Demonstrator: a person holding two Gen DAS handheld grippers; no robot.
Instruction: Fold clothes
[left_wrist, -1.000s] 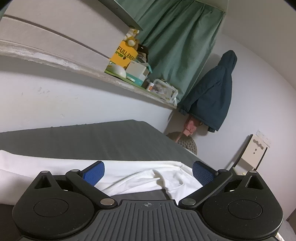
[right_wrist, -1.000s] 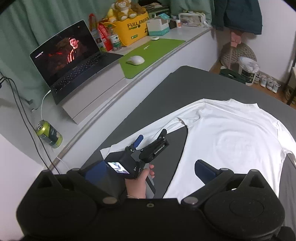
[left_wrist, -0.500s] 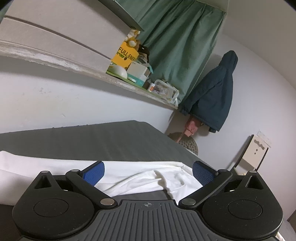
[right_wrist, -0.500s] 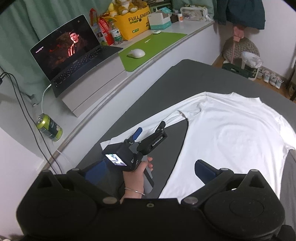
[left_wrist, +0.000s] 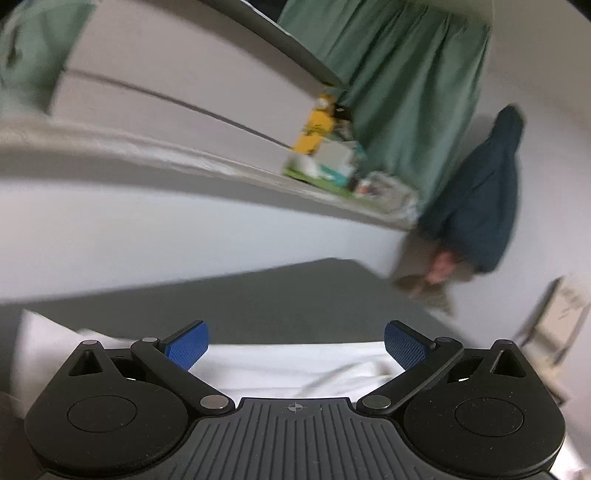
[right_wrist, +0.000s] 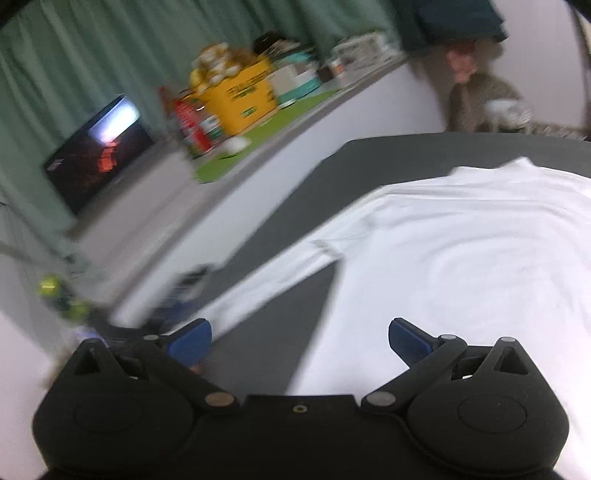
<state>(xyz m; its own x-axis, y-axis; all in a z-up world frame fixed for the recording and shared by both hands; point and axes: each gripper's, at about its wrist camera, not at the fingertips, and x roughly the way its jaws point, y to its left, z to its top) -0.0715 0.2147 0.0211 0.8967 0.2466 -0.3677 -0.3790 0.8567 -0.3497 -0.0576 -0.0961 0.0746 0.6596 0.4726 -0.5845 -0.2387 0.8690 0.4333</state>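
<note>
White shirt (right_wrist: 461, 266) lies flat on the grey bed (right_wrist: 406, 147); left tongs (left_wrist: 295, 349) and right tongs (right_wrist: 300, 341) gape wide, empty.

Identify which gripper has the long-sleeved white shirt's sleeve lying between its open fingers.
The left gripper: the white sleeve runs between its blue pads. The right gripper frames bare dark grey mattress and the shirt's body edge instead.
</note>
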